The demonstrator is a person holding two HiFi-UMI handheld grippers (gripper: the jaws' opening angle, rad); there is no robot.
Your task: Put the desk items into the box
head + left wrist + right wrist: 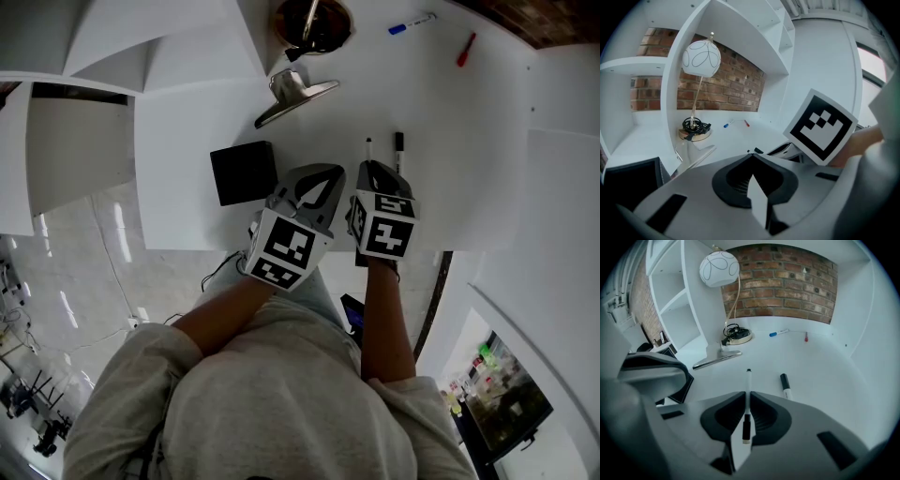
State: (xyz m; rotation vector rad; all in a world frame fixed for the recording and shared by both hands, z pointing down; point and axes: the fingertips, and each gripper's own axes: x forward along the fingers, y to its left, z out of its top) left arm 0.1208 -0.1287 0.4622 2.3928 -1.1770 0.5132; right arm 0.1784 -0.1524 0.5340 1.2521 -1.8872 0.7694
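My right gripper is shut on a thin white pen with a black cap; the pen's far end points out over the white desk. In the head view this gripper sits right of the left one, with the pen showing beyond its tips. A second white marker with a black cap lies on the desk just right of it. My left gripper is shut and holds nothing; it hovers beside the open black box near the desk's front edge.
A lamp stands at the back on a round base with coiled cable. A large metal clip lies behind the box. A blue marker and a red pen lie far back. White shelves rise on the left.
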